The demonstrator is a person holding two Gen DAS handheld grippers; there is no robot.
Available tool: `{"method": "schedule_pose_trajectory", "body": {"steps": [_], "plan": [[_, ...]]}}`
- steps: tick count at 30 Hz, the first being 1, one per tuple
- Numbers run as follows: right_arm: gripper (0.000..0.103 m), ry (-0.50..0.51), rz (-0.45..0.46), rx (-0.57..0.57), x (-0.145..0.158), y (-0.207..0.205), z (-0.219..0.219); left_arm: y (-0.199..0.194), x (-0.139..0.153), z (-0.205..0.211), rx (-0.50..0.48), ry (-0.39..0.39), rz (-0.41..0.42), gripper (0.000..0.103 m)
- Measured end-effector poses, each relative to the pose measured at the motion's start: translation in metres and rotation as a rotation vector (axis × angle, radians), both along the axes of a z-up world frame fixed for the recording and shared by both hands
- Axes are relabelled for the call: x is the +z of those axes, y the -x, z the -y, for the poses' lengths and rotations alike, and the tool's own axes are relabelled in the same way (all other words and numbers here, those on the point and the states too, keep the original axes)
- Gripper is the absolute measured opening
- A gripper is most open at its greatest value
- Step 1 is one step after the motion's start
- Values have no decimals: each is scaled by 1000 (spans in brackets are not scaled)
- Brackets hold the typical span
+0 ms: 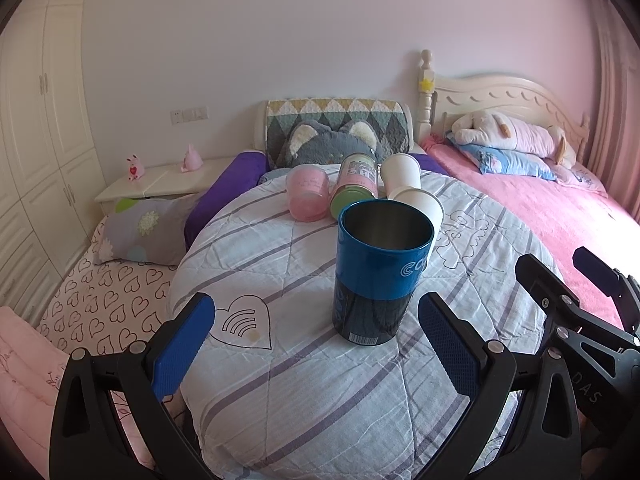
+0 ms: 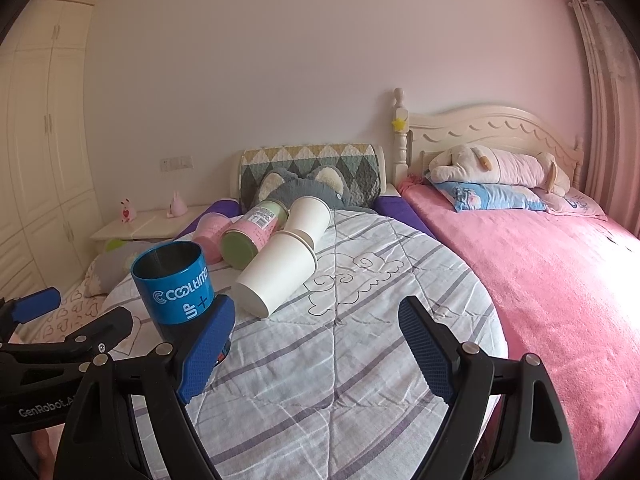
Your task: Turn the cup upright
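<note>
**Blue cup standing; others still down**

I see the blue cup [image 1: 382, 276] upright, mouth up, at centre of the left view, on the striped quilt [image 1: 320, 380]. My left gripper [image 1: 316, 344] is spread wide and empty, the cup just ahead of its fingers. My right gripper [image 2: 316, 352] is likewise wide and empty. I judge this flip finished. Next calls for reaching a paper cup [image 2: 276, 278] lying on its side at mid-frame. Legible: "COOLtime", "UP+".

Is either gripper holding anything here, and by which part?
Nothing is held. The left gripper and right gripper are open; the blue metal cup stands upright, untouched.
</note>
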State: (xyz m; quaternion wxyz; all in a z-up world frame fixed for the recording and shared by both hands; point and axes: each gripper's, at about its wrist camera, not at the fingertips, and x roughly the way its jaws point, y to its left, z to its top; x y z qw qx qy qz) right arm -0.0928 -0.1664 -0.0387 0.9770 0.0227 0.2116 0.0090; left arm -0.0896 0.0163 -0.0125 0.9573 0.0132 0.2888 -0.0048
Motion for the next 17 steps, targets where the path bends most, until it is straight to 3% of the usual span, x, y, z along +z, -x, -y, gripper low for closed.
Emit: {"method": "schedule_pose_trajectory", "body": {"steps": [17], "plan": [[85,-9,-55,31,-9,-23,-9,-16,-6,-7,-11,-9,-27,103]]}}
